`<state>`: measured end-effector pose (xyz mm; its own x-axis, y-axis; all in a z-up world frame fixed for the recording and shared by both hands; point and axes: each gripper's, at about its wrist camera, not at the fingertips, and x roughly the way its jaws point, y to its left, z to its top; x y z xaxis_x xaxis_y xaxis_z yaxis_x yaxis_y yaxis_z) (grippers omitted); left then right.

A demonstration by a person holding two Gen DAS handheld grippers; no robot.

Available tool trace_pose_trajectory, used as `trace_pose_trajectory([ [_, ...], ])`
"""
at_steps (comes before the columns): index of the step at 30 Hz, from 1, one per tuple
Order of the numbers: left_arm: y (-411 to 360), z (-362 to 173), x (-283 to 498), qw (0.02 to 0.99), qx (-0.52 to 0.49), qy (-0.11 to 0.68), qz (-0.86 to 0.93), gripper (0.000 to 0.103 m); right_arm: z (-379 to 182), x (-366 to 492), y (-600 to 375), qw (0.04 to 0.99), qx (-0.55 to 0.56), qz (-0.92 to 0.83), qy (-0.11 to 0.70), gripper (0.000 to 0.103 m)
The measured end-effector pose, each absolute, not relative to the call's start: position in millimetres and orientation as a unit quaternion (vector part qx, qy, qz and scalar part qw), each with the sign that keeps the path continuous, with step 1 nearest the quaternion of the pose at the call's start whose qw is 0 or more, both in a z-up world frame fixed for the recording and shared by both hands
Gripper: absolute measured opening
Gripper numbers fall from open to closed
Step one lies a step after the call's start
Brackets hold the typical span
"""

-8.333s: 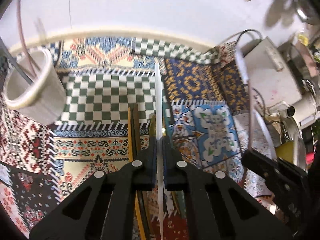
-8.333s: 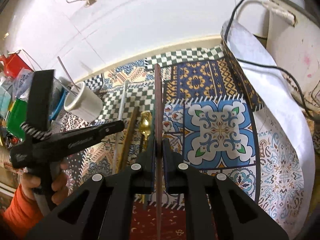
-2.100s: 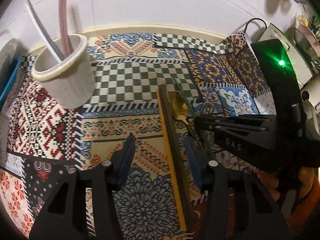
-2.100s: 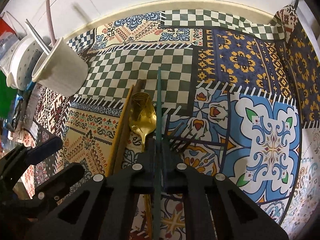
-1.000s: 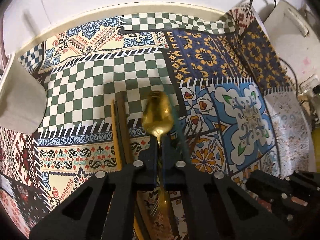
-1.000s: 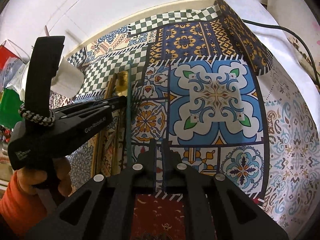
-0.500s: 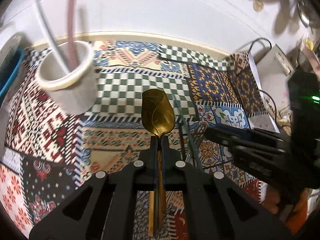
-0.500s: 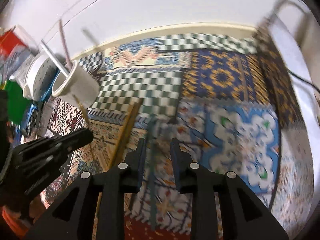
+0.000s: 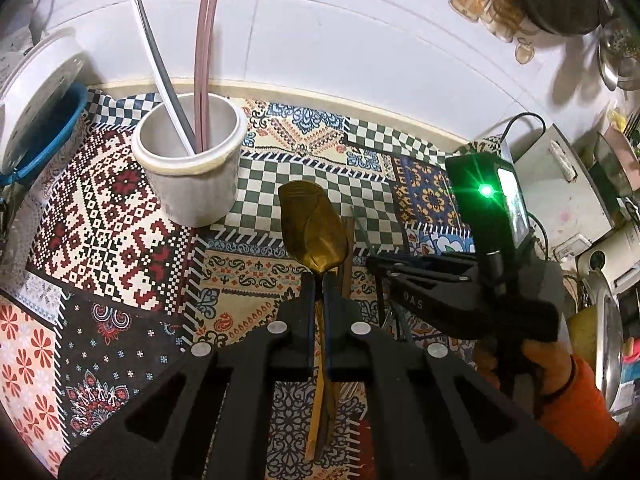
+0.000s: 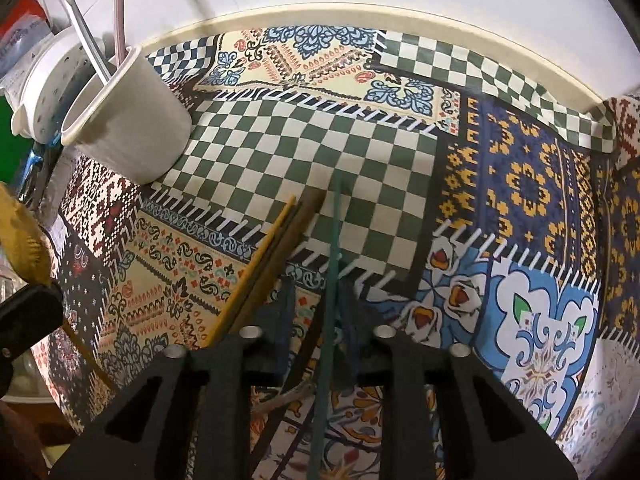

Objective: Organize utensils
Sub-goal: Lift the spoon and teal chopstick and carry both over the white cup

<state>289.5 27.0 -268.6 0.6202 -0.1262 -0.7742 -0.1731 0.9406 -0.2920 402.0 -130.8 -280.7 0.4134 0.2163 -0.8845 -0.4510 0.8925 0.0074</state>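
Left gripper (image 9: 316, 280) pinching gold metal spoon (image 9: 312, 230); carrying toward white cylindrical holder (image 9: 192, 168), bowl upward. Right gripper (image 10: 316, 312) closing around thin green chopstick (image 10: 334, 240); lifting level advisable.

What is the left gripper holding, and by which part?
The left gripper is shut on the gold metal spoon, gripping its handle just below the bowl.

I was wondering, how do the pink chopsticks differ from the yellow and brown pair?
The pink chopsticks stand nearly upright in the cup, leaning on its rim, while the yellow and brown pair lies flat on the mat. The pink chopsticks match in colour; the yellow and brown pair does not. In both pairs the two long, slim sticks sit side by side.
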Motion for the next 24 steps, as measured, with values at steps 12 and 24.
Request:
trace_pose_trajectory([
  [12,21.7,-246.1,274.3,0.901,-0.165,0.402,0.012,0.002,-228.1,370.5,-167.6,0.862,-0.037,0.212,0.458,0.005],
  [24,13.6,-205.1,246.5,0.926,-0.145,0.348,0.021,0.002,-176.9,305.5,-177.9,0.904,-0.025,0.206,0.374,0.005],
])
